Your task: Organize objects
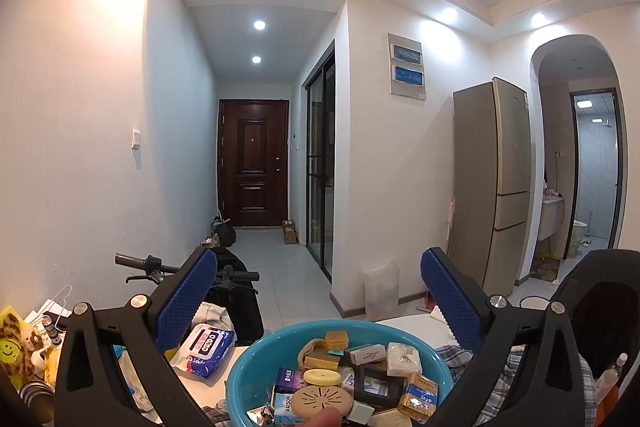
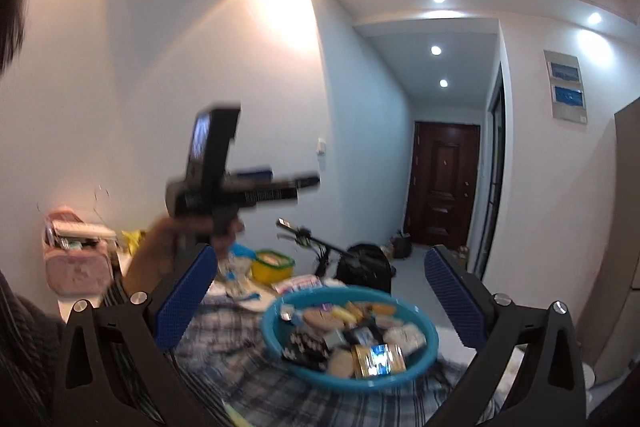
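Observation:
A blue plastic basin (image 1: 240, 371) full of several small boxes, soap bars and round beige lids stands on the table below my left gripper (image 1: 320, 275), which is open and empty above it. The same basin (image 2: 280, 339) shows in the right wrist view on a plaid cloth (image 2: 224, 355). My right gripper (image 2: 320, 267) is open and empty, raised above the basin. The other hand-held gripper (image 2: 224, 187), held in a hand, is blurred at the left of the right wrist view.
A wet-wipes pack (image 1: 204, 347) lies left of the basin. A pink bag (image 2: 76, 267) and a yellow box (image 2: 272, 265) sit at the table's far side. A scooter handlebar (image 1: 160, 267), a fridge (image 1: 504, 179) and a black chair (image 1: 600, 303) stand around the table.

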Demonstrator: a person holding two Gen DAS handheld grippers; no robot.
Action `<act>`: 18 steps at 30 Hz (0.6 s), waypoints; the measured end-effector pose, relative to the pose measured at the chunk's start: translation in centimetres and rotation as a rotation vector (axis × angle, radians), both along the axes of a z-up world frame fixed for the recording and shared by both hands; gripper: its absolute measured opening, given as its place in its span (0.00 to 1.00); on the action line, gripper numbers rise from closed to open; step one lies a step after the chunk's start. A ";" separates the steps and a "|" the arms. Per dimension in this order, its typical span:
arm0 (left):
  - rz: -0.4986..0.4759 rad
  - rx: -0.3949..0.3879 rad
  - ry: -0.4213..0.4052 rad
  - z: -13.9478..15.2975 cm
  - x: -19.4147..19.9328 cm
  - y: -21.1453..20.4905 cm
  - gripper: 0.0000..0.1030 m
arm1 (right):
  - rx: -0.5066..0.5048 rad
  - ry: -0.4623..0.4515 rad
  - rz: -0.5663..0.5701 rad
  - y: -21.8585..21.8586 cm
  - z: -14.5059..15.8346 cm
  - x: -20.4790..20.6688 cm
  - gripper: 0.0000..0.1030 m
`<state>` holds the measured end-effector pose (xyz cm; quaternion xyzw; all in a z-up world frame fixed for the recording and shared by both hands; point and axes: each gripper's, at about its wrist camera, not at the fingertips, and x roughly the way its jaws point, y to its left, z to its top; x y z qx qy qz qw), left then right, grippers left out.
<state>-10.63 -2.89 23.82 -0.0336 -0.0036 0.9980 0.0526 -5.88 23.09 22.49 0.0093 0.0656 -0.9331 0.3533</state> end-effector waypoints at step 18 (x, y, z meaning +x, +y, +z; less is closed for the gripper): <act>-0.039 -0.003 -0.015 -0.1 -0.6 2.1 1.00 | 0.069 -0.315 -0.094 -1.1 -14.8 -6.7 1.00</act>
